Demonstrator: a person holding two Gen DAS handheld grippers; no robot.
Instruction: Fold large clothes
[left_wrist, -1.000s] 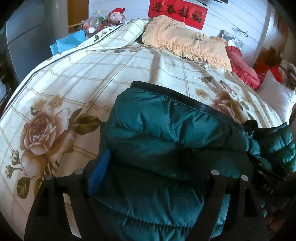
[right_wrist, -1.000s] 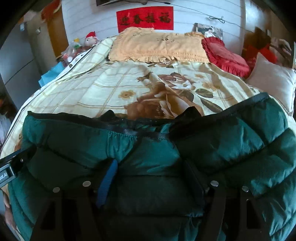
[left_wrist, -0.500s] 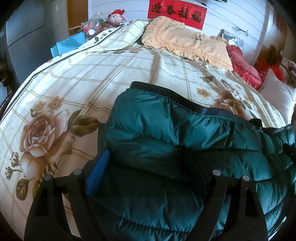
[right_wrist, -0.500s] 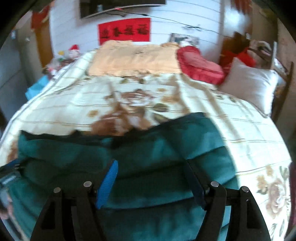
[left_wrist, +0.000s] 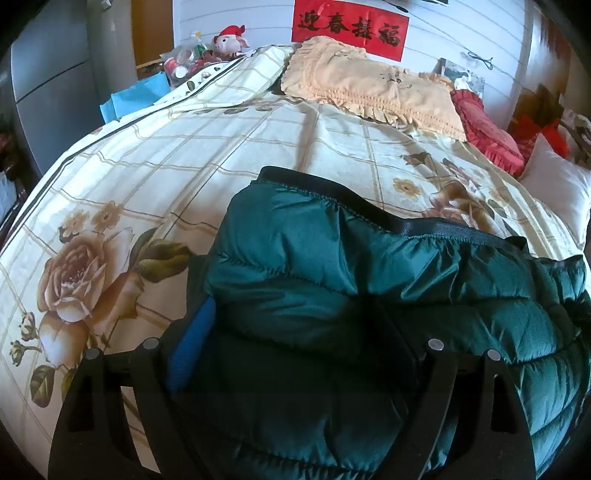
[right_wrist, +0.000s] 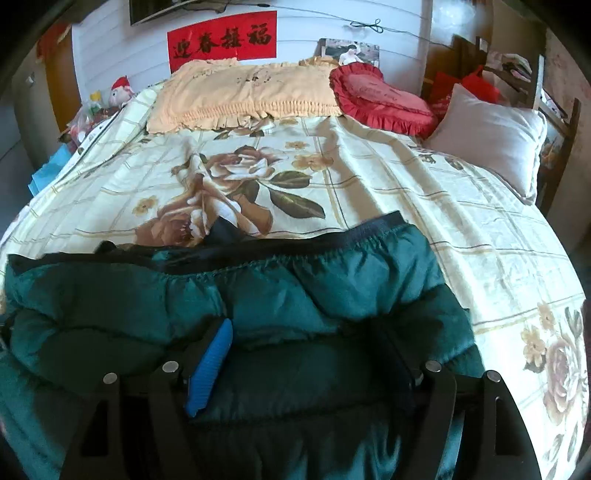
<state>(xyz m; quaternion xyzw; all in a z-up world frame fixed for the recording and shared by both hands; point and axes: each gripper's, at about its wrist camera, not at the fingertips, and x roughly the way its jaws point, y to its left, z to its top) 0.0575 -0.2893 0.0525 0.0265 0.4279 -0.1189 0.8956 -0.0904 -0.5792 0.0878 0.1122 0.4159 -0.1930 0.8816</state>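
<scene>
A dark green puffer jacket (left_wrist: 332, 258) with a black hem band lies bunched on the flowered quilt (left_wrist: 184, 166), its hem stretched across the bed. My left gripper (left_wrist: 291, 314) has a thick fold of the jacket filling the gap between its fingers, the blue pad (left_wrist: 192, 347) against the fabric; its jaws are opening. In the right wrist view the same jacket (right_wrist: 295, 288) bulges between the fingers of my right gripper (right_wrist: 299, 328), blue pad (right_wrist: 210, 369) touching it; these jaws are opening too. The lower part of the jacket is hidden under both grippers.
At the head of the bed lie an orange frilled pillow (right_wrist: 243, 96), a red heart cushion (right_wrist: 380, 99) and a white pillow (right_wrist: 491, 136). A red banner (right_wrist: 221, 40) hangs on the wall. Toys and a blue bag (left_wrist: 136, 96) sit beside the bed's left edge.
The right gripper swung to the right with its part of the jacket, so the hem now lies drawn out across the bed. The left gripper stayed put.
</scene>
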